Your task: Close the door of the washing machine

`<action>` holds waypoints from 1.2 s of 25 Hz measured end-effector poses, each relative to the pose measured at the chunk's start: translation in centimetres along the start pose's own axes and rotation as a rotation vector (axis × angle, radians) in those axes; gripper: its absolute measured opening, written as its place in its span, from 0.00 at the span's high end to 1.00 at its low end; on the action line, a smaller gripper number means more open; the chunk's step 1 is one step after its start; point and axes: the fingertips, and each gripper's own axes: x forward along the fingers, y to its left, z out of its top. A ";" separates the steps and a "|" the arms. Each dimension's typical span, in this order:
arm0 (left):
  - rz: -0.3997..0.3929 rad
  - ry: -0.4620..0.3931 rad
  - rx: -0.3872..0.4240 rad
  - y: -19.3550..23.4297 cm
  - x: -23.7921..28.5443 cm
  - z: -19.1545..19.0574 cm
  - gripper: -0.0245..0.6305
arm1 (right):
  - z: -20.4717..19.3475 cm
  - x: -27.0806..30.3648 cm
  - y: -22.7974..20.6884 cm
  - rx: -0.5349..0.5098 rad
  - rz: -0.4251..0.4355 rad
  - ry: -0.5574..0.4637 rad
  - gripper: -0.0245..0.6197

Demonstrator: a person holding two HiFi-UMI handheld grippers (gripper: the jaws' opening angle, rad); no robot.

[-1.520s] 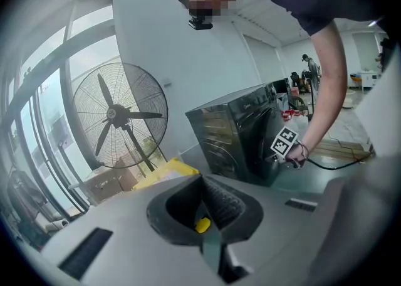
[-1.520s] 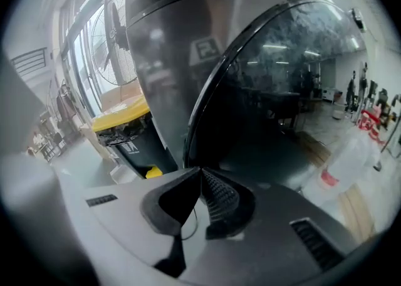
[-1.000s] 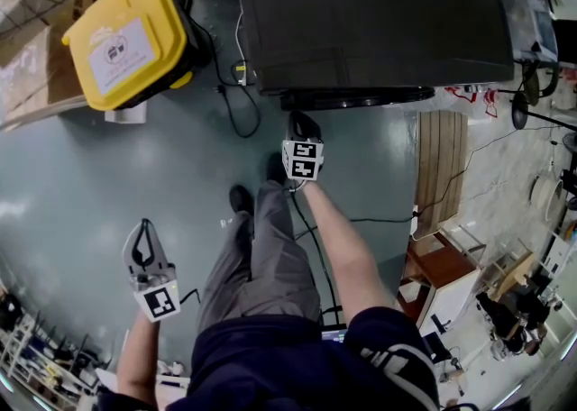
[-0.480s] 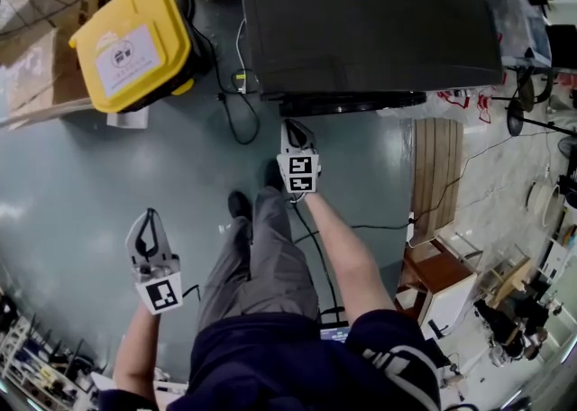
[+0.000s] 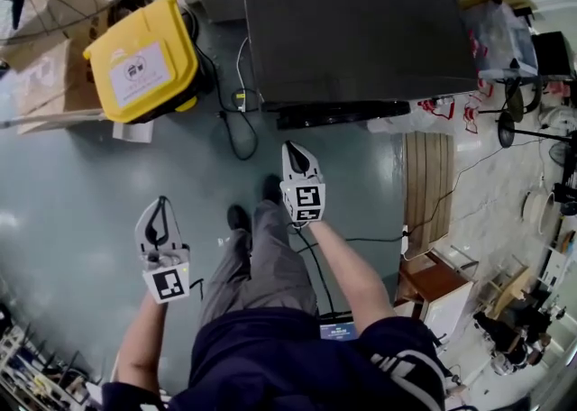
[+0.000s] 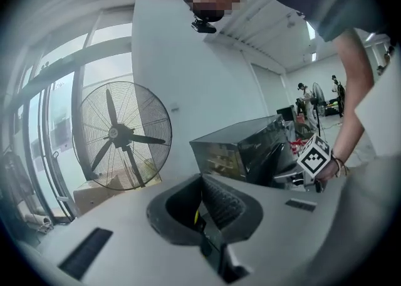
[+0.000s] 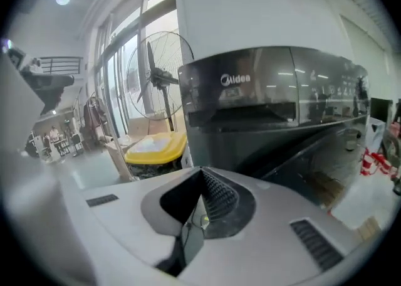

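The washing machine (image 5: 361, 22), a dark front-loader, stands at the top of the head view on a grey-green floor (image 5: 72, 193). Its door (image 5: 343, 114) shows as a curved black bulge along the front edge. It seems to lie shut against the machine, though the steep angle makes that hard to confirm. The right gripper (image 5: 294, 146) points at the machine's front, near the door but apart from it. Its own view shows both ribbed jaws pressed together with nothing between them. The left gripper (image 5: 160, 203) hangs well to the left, over bare floor beside the person's leg. Its jaws are likewise closed and empty. A yellow bin (image 5: 144, 58) sits just left of the machine, and a black cable (image 5: 236, 121) trails on the floor between them. In the left gripper view a large floor fan (image 6: 122, 135) stands before tall windows
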 end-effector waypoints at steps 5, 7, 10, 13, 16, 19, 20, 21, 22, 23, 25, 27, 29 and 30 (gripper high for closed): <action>-0.007 -0.073 -0.024 0.3 -0.3 3.9 0.93 | 6.6 -4.8 2.0 -0.009 0.032 -0.099 0.93; -0.012 -0.100 -0.028 0.7 -0.6 5.7 0.93 | 9.4 -6.7 2.9 -0.008 0.039 -0.137 0.93; -0.008 -0.142 -0.027 1.0 -0.8 8.4 0.93 | 13.3 -9.2 4.0 -0.004 0.063 -0.195 0.93; 0.001 -0.180 -0.037 0.7 -1.0 11.4 0.93 | 17.2 -11.7 4.6 -0.005 0.104 -0.251 0.93; 0.000 -0.216 -0.039 -0.4 -0.8 14.7 0.93 | 20.8 -13.9 4.4 -0.005 0.151 -0.273 0.93; 0.004 -0.259 -0.050 -1.2 -0.4 17.9 0.93 | 24.4 -15.4 4.0 -0.004 0.181 -0.307 0.93; 0.010 -0.271 -0.059 -1.2 -0.4 18.8 0.93 | 25.6 -15.8 4.1 -0.008 0.188 -0.320 0.93; 0.016 -0.280 -0.068 -1.1 -0.5 19.5 0.93 | 26.9 -16.1 4.2 -0.014 0.195 -0.335 0.93; 0.020 -0.286 -0.077 -0.9 -0.5 20.2 0.93 | 28.1 -16.5 4.3 -0.020 0.201 -0.352 0.93; 0.022 -0.294 -0.085 -0.8 -0.5 20.8 0.93 | 29.5 -16.9 4.4 -0.028 0.204 -0.371 0.93; 0.016 -0.315 -0.094 -0.4 -0.5 22.3 0.93 | 32.0 -17.8 4.6 -0.052 0.202 -0.412 0.93; 0.007 -0.341 -0.097 0.0 -0.9 24.0 0.93 | 34.2 -18.9 5.1 -0.066 0.200 -0.440 0.93; -0.003 -0.364 -0.090 0.4 -1.3 25.6 0.93 | 36.0 -20.0 5.6 -0.078 0.195 -0.463 0.93; -0.007 -0.373 -0.087 0.7 -1.4 26.4 0.93 | 36.8 -20.5 5.9 -0.085 0.191 -0.475 0.93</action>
